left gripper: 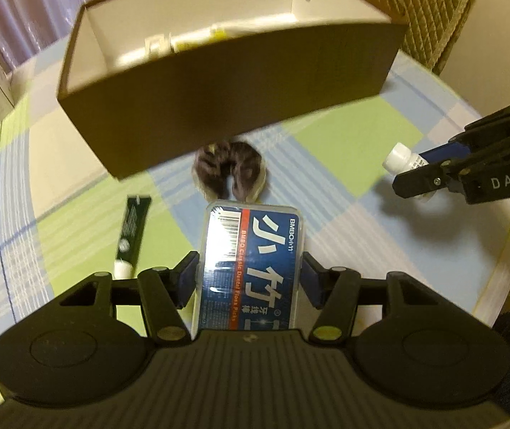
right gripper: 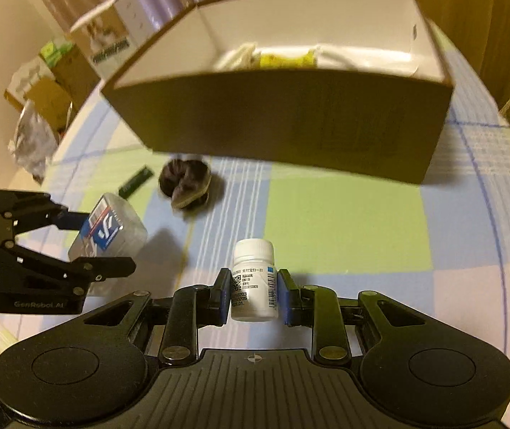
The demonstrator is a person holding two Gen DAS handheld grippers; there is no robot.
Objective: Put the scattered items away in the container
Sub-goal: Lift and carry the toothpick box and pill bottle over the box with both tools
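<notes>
Left gripper (left gripper: 249, 271) pinches the floss box (left gripper: 251, 268) between its jaws; right gripper (right gripper: 253, 295) clamps the pill bottle (right gripper: 253, 279). Ahead of both sits the box (right gripper: 290, 118), something yellow inside, perhaps a tube. Scrunchie (left gripper: 229, 173) and green tube (left gripper: 131, 228) lie beyond the left jaws.

Scrunchie (left gripper: 229, 171) lies before the box (left gripper: 219, 107), tube (left gripper: 131, 228) left.

Brown box (left gripper: 240, 114), checked pastel tablecloth (left gripper: 344, 136)
</notes>
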